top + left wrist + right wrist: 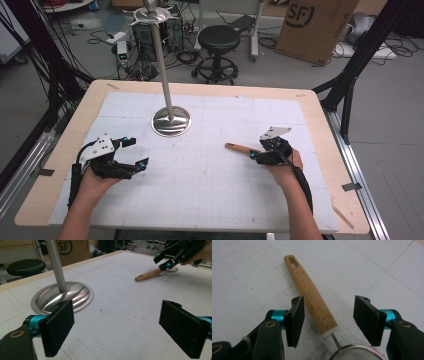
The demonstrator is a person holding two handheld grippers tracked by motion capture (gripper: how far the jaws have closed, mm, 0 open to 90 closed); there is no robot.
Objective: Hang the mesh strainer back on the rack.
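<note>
A small strainer lies on the white mat, its wooden handle (pixel 310 293) pointing away and its wire mesh bowl (pixel 357 353) at the bottom edge of the right gripper view. My right gripper (pixel 329 317) is open, its jaws on either side of the handle's near end, the left pad close to the wood. The handle (pixel 239 147) also pokes out left of the right gripper (pixel 265 152) in the high view. My left gripper (pixel 135 152) rests open at the table's left, nothing between its pads (pixel 60 327). From there, the wooden handle (pixel 148 274) lies far right.
A metal stand with a round shiny base (pixel 171 121) and tall pole (pixel 161 55) rises at the mat's back centre. The white gridded mat (pixel 210 180) covers the wooden table. A black stool (pixel 219 40) and a cardboard box (pixel 315 25) stand on the floor beyond.
</note>
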